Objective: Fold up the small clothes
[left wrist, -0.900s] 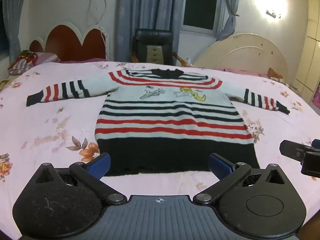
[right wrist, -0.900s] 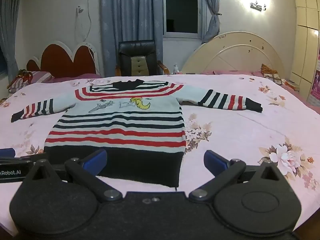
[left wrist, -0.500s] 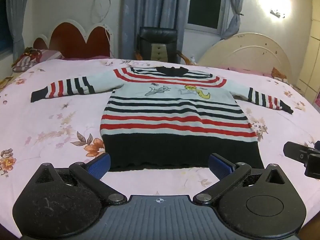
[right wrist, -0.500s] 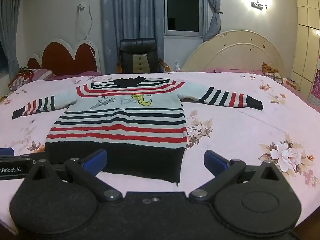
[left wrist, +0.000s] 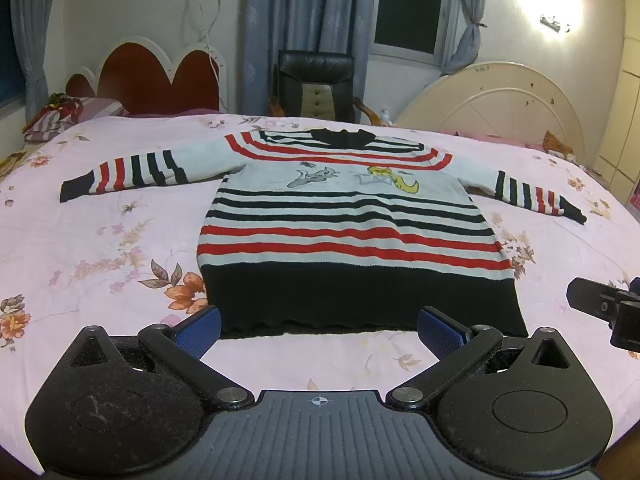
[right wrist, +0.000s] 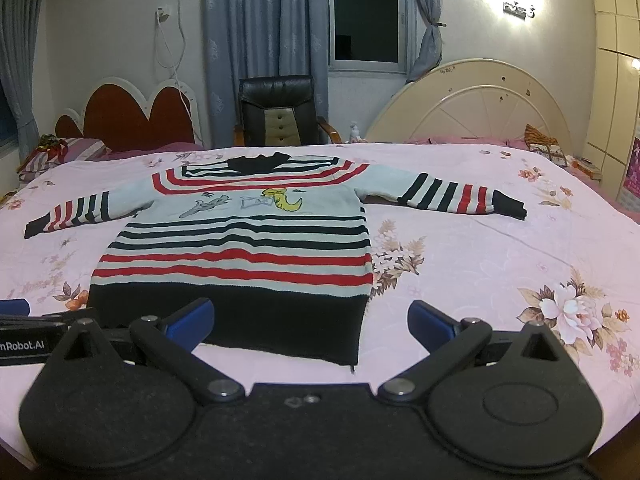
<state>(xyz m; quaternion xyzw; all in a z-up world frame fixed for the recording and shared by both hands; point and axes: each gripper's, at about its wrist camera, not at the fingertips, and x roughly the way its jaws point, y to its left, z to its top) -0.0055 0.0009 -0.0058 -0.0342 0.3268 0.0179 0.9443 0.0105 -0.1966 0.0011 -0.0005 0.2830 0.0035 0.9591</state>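
A small striped sweater (left wrist: 352, 216), white with red and black bands, a black hem and cartoon figures on the chest, lies flat on the bed with both sleeves spread out; it also shows in the right wrist view (right wrist: 244, 240). My left gripper (left wrist: 320, 330) is open and empty, hovering just before the black hem. My right gripper (right wrist: 310, 320) is open and empty near the hem's right corner. The right gripper's tip (left wrist: 604, 308) shows at the right edge of the left view, and the left gripper (right wrist: 24, 340) at the left edge of the right view.
The bed has a pink floral sheet (left wrist: 100, 240). A black chair (left wrist: 316, 84), a red headboard (left wrist: 156, 76) and a cream headboard (left wrist: 500, 108) stand beyond the far edge. A striped pillow (left wrist: 68, 114) lies at the back left.
Both views have shifted slightly, so the sweater sits a little lower and closer in the frames. Both grippers stay open and the sweater has not moved.
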